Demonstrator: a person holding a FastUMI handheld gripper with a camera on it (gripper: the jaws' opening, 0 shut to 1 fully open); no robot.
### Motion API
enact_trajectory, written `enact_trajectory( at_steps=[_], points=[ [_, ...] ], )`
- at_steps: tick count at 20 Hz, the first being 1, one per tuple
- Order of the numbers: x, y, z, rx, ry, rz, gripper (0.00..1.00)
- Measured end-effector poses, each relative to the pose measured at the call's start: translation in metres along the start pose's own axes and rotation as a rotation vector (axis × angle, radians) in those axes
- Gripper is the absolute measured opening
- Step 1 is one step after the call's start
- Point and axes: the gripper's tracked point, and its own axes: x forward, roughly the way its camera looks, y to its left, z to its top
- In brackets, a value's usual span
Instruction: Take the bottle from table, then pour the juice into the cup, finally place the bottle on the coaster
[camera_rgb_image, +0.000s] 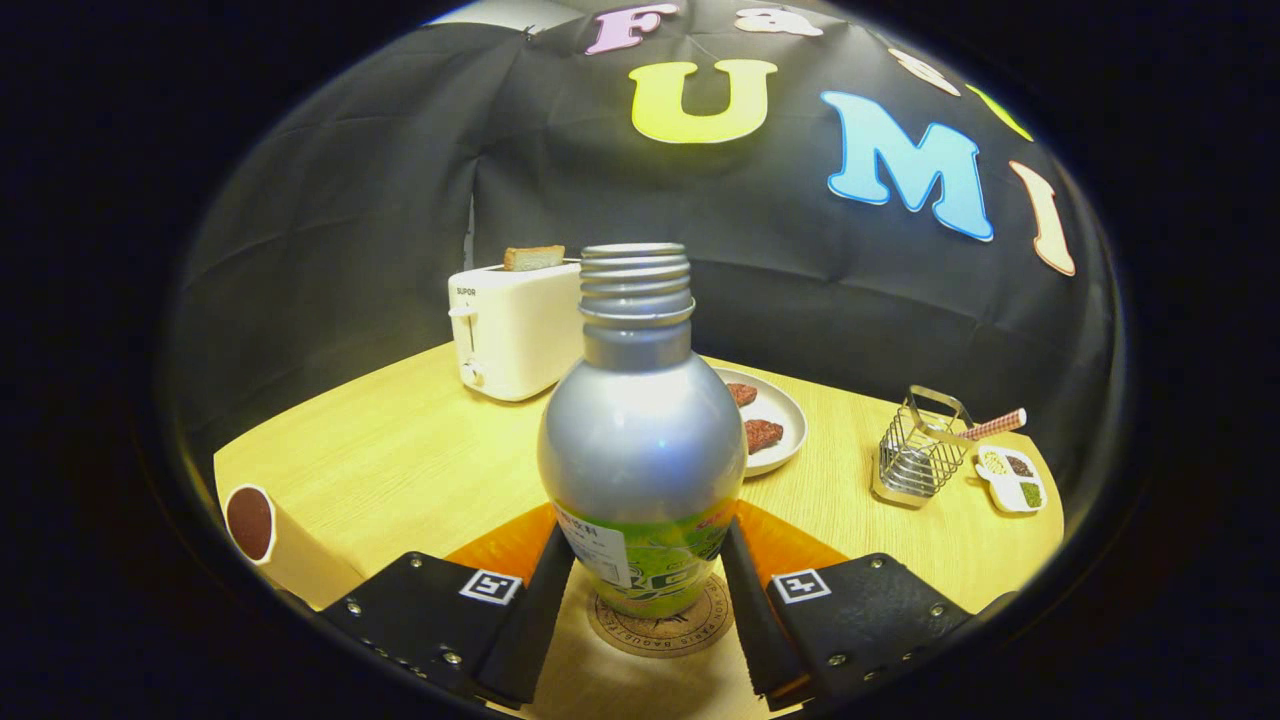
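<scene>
The hand-held gripper (647, 560) clamps both fingers against the sides of the uncapped silver metal bottle with a green label (640, 440), which stands upright on the round cork coaster (662, 625) on the pale wooden desk (400, 460), the cream cup of dark juice (252, 522) off to the left.

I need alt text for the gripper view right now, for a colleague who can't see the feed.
A silver metal bottle with a green label, cap off, stands on a round cork coaster between the fingers of the hand-held gripper, which press its sides. Beyond on the light wooden table are a white toaster holding toast, a white plate, a wire basket and a paper cup.
</scene>
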Motion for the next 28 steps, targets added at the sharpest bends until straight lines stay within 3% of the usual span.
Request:
enact_trajectory(
  at_steps=[9,12,19,28],
  points=[
    [0.002,-0.013,-0.014,0.052,0.008,-0.032,0.8],
    [-0.005,-0.013,-0.01,0.05,0.007,-0.034,1.0],
    [-0.031,-0.014,-0.006,0.057,0.014,-0.051,0.99],
    [-0.129,-0.018,0.043,0.054,-0.095,-0.12,0.99]
  ],
)
